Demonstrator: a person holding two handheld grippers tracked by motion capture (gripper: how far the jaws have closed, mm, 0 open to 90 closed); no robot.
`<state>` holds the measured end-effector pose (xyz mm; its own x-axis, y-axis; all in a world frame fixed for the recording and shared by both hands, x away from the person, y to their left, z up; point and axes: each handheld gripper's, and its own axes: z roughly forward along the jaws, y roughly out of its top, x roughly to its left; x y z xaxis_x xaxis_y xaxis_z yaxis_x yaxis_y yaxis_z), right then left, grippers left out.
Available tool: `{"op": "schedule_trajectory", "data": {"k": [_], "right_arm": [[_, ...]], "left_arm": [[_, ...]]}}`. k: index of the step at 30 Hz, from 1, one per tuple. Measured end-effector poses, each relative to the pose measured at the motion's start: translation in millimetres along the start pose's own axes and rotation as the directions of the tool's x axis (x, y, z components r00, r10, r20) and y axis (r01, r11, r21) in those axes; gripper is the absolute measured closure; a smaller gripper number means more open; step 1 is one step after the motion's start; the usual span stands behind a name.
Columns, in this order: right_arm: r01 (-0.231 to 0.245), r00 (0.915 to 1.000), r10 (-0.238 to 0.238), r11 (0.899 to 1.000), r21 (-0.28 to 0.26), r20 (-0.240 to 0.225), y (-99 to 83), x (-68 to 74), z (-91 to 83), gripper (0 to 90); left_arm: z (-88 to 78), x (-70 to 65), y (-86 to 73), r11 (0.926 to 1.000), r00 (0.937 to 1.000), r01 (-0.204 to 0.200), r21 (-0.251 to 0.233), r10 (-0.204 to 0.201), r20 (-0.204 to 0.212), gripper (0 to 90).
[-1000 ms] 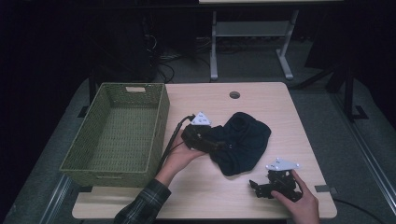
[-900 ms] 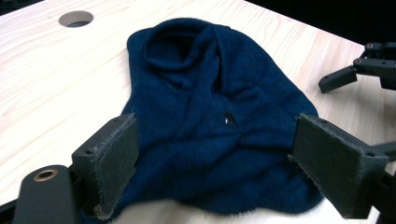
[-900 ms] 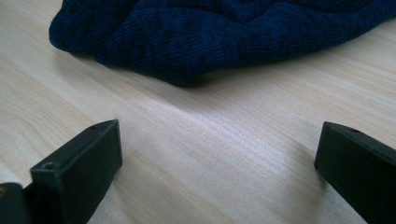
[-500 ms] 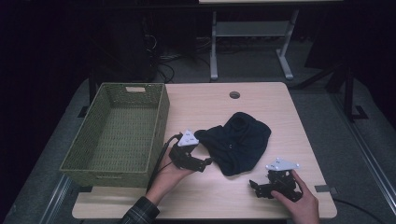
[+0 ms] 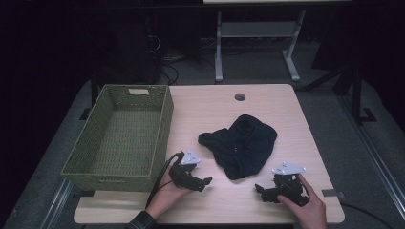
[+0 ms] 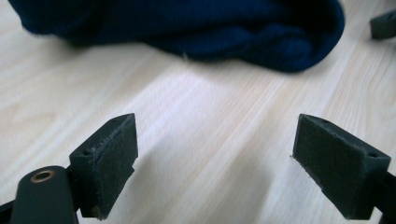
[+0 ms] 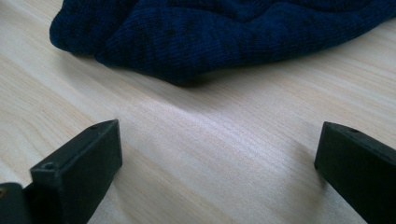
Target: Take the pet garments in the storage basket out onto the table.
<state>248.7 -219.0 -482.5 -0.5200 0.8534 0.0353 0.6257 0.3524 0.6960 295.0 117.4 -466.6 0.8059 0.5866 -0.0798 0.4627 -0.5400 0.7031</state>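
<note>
We find a dark navy knitted cloth (image 5: 242,144) lying crumpled on the pale wooden table (image 5: 286,102), to the right of the green woven basket (image 5: 119,136) and well apart from its wall. Both grippers rest low at the table's near edge, on the person's side of the cloth. The left gripper (image 5: 204,182) stands with its jaws spread wide and nothing between them; in its own view the cloth's near hem (image 6: 261,51) lies straight ahead, with bare wood between. The right gripper (image 5: 260,191) is likewise wide open and empty, the cloth's lower fold (image 7: 187,56) ahead of it and apart.

We judge that the cloth's long axis runs from its narrow left lobe, nearest the basket, toward the far right. Its lowest point lies between the two grippers. Neither is clearly the nearer; the left is on the basket side.
</note>
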Motion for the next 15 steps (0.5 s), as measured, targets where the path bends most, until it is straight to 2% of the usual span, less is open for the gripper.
{"op": "schedule_trajectory", "data": {"k": [2,5,9,11,15], "right_arm": [[0.001,1.0,-0.001,1.0,0.0,0.0,-0.1,0.1,-0.1,0.5],[0.001,1.0,-0.001,1.0,0.0,0.0,-0.1,0.1,-0.1,0.5],[0.001,1.0,-0.001,1.0,0.0,0.0,-0.1,0.1,-0.1,0.4],[0.001,1.0,-0.001,1.0,-0.001,0.0,-0.2,0.1,-0.1,0.5],[0.006,1.0,-0.006,1.0,-0.003,0.002,-0.1,-0.2,0.1,0.4]], "left_arm": [[0.0,1.0,-4.1,0.9998,0.9997,-0.011,0.016,0.011,-0.021,13.4],[1.3,0.1,-6.1,0.9996,0.9995,-0.014,0.025,0.015,-0.026,12.9],[3.1,-2.9,-9.7,0.9984,0.9967,-0.056,0.008,0.056,-0.058,12.9],[3.7,-3.1,-12.4,0.9985,0.9967,-0.053,-0.016,0.052,-0.061,12.9],[3.3,-3.0,-12.6,0.9984,0.9964,-0.055,-0.014,0.054,-0.065,12.9]]}}
